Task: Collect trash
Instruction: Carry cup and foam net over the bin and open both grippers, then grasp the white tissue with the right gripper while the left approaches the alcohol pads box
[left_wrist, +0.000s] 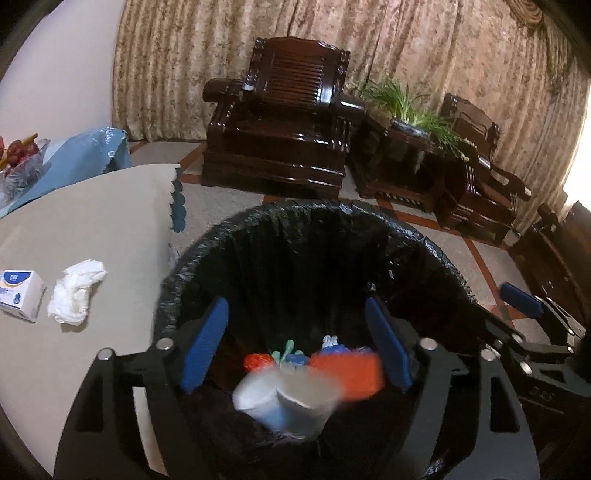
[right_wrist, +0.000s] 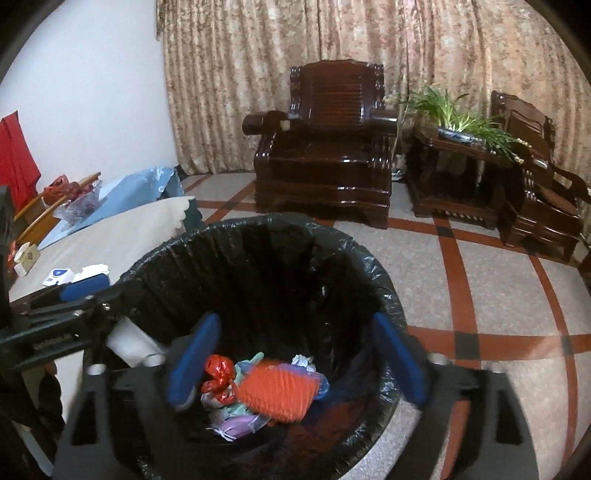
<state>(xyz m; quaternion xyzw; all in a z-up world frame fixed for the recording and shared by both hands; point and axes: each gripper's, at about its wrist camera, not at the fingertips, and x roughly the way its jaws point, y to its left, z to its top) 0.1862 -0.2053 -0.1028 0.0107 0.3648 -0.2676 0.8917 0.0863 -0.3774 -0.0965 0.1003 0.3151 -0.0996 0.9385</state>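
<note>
A bin lined with a black bag (left_wrist: 310, 236) (right_wrist: 258, 236) stands by the table. Both grippers hover over its mouth. My left gripper (left_wrist: 295, 343) is open; a blurred white paper cup (left_wrist: 295, 398) is in the air below its fingers, inside the bin. My right gripper (right_wrist: 295, 354) is open and empty. Trash lies at the bin's bottom: an orange net (right_wrist: 277, 391), a red foil wrapper (right_wrist: 218, 376) and pale bags. A crumpled white tissue (left_wrist: 75, 291) and a small white-blue tissue pack (left_wrist: 18, 295) lie on the beige table (left_wrist: 92, 221).
Dark wooden armchairs (right_wrist: 325, 162) and a side table with a green plant (right_wrist: 458, 122) stand before the curtain. A fruit bowl (left_wrist: 18, 162) sits on a blue cloth at the table's far end. Tiled floor lies right of the bin.
</note>
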